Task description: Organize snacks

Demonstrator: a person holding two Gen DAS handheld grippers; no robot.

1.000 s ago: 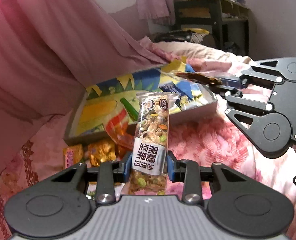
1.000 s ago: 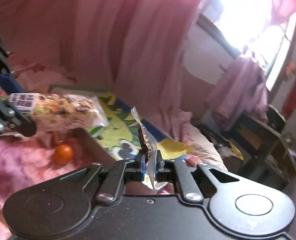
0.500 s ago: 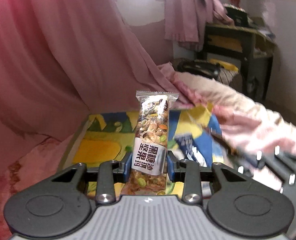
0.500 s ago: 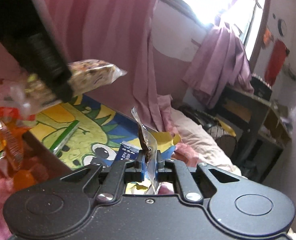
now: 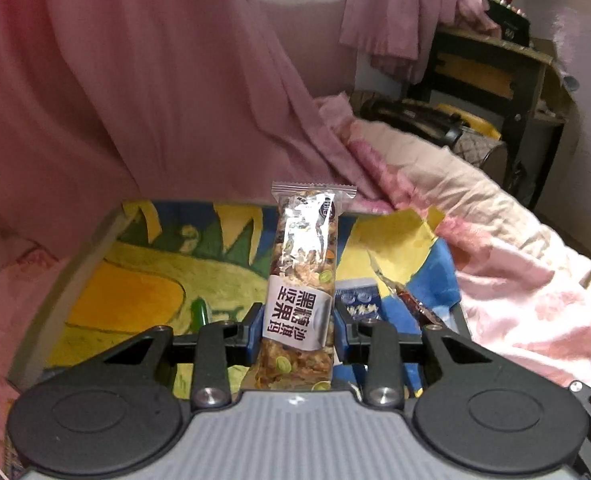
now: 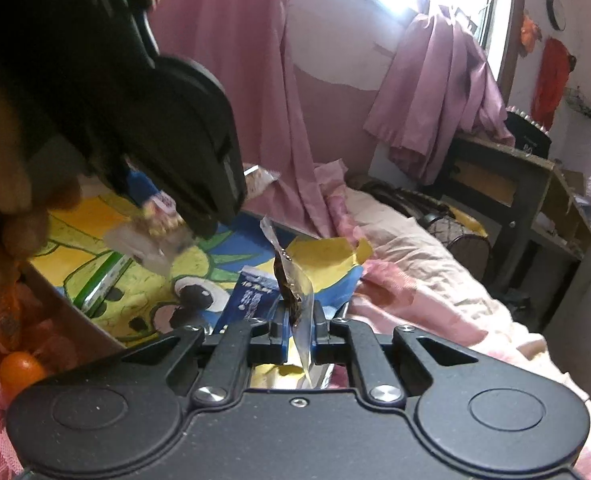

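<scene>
left gripper (image 5: pixel 298 322) clamps the nut bar (image 5: pixel 303 280) upright at frame centre, box (image 5: pixel 107 280) directly beneath; right gripper (image 6: pixel 298 322) pinches a clear wrapper (image 6: pixel 295 284).

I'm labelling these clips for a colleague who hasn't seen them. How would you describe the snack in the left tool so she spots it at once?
Start at the shallow cardboard tray with the yellow, green and blue cartoon lining on the pink bedding. Above its middle, the left tool clamps a long clear-wrapped nut-and-seed bar, standing upright. Unlike the thin dark snack in the clear wrapper nearby, it carries a white band with dark Chinese characters.
</scene>
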